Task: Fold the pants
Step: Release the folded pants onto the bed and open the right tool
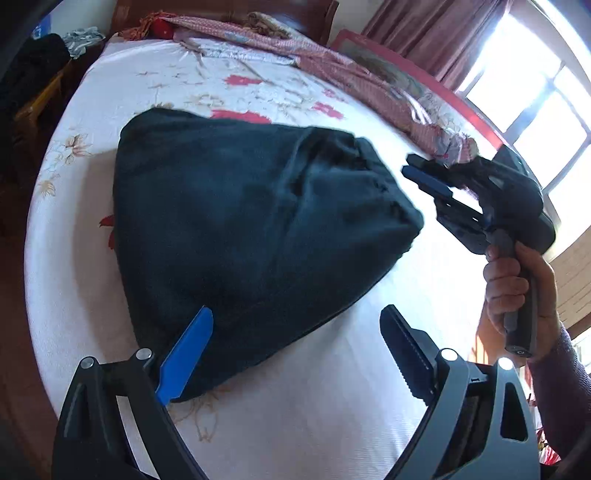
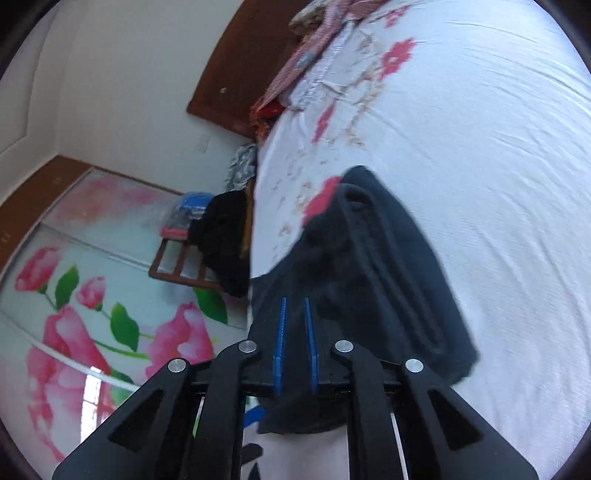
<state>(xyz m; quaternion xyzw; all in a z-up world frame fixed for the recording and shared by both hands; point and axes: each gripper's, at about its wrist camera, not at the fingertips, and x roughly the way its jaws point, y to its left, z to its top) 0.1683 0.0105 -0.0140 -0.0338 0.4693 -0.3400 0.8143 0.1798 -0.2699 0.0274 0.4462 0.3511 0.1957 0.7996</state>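
Dark navy pants [image 1: 251,221] lie folded into a thick bundle on the white floral bed sheet [image 1: 332,406]. My left gripper [image 1: 295,332] hangs wide open over the near edge of the bundle. Its blue finger [image 1: 188,354] overlaps the cloth and its black finger [image 1: 402,354] is over bare sheet; nothing is gripped. A hand [image 1: 509,291] holds my right gripper [image 1: 413,168] in the air just right of the pants, clear of them. In the right wrist view the right gripper [image 2: 295,310] shows a narrow gap between its blue pads [image 2: 282,332], with the pants [image 2: 388,280] lying beyond.
A crumpled pink patterned blanket [image 1: 332,62] runs along the far side of the bed by the wooden headboard [image 1: 221,11]. Dark clothes [image 2: 221,236] are piled on a chair beside the bed. A floral wardrobe door [image 2: 92,295] stands behind. A bright window [image 1: 535,92] is at the right.
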